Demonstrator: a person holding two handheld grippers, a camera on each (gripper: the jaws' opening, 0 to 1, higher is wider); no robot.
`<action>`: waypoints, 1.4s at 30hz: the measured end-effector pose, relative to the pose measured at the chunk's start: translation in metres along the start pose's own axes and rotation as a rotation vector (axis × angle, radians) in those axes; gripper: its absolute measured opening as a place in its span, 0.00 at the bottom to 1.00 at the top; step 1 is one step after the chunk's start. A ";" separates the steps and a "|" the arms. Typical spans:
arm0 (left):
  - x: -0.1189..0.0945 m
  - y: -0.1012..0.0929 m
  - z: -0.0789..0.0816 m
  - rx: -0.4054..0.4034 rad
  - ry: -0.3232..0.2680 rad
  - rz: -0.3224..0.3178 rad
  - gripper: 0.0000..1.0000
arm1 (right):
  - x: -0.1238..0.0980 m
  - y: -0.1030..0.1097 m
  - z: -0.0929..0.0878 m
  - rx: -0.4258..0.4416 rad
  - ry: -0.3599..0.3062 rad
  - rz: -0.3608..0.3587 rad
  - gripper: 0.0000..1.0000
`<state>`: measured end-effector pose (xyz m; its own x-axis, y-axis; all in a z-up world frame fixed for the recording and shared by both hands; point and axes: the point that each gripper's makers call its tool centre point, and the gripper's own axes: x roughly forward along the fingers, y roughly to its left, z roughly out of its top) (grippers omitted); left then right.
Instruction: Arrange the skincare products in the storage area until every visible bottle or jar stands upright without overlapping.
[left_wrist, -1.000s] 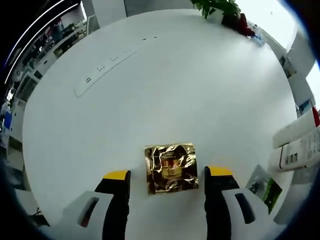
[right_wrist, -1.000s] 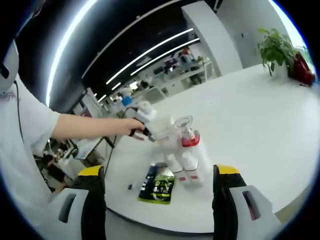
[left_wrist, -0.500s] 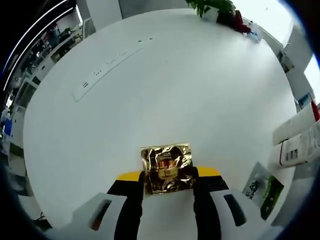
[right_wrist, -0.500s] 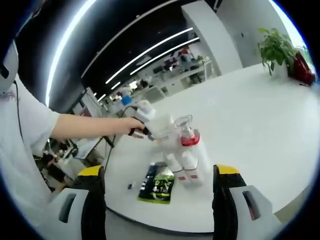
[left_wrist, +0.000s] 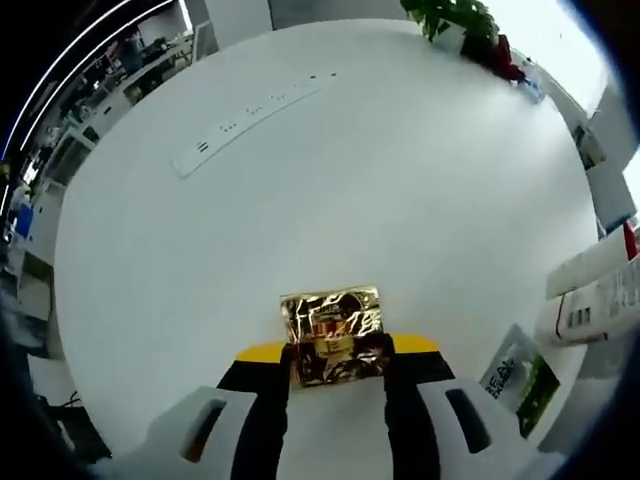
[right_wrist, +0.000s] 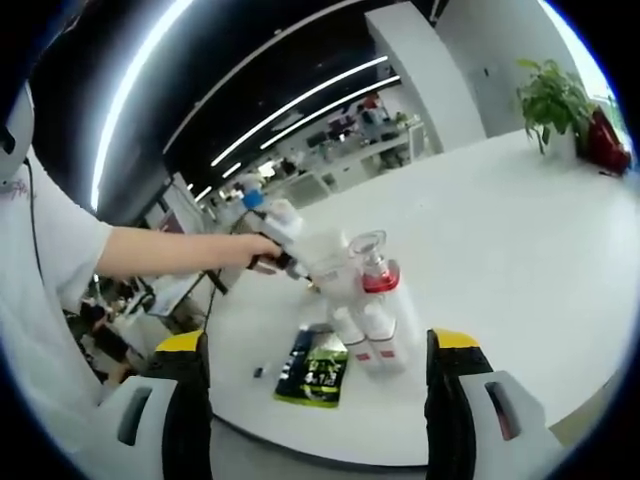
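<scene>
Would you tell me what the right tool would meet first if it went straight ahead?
Most likely the white tubes lying on the table, with the green sachet just left of that line. The right tool is open; depth is hard to judge.

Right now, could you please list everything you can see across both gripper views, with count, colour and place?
crinkled gold foil sachet: one, gold with a red label, lying on the table, pinched between the left gripper's jaws.
dark green flat sachet: one, black and green, flat on the table near its front edge.
white bottles: a cluster, exact count unclear, white with red bands, one with a red collar and clear cap, beside the green sachet.
round white table: one, white, under everything.
potted plant: one, green, at the table's far edge.
left gripper: one, black jaws with yellow tips, shut on the gold sachet.
right gripper: one, black and yellow, jaws apart above the table edge.
person's arm: one, white sleeve, reaching toward the bottles.
</scene>
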<state>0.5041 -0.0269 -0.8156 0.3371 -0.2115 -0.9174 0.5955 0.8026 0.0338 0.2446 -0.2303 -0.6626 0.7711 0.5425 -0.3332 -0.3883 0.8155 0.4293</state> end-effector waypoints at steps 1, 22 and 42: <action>-0.001 0.001 -0.001 -0.003 0.000 0.001 0.40 | 0.000 0.001 0.000 0.000 0.001 0.002 0.88; -0.036 -0.003 -0.033 -0.085 0.020 0.033 0.40 | 0.000 0.009 0.000 -0.023 0.004 0.036 0.89; -0.069 -0.012 -0.078 -0.227 0.029 0.060 0.40 | 0.000 0.016 0.000 -0.043 -0.001 0.101 0.88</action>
<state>0.4168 0.0218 -0.7834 0.3439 -0.1461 -0.9276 0.3943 0.9190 0.0014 0.2385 -0.2170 -0.6555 0.7274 0.6223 -0.2892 -0.4853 0.7645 0.4244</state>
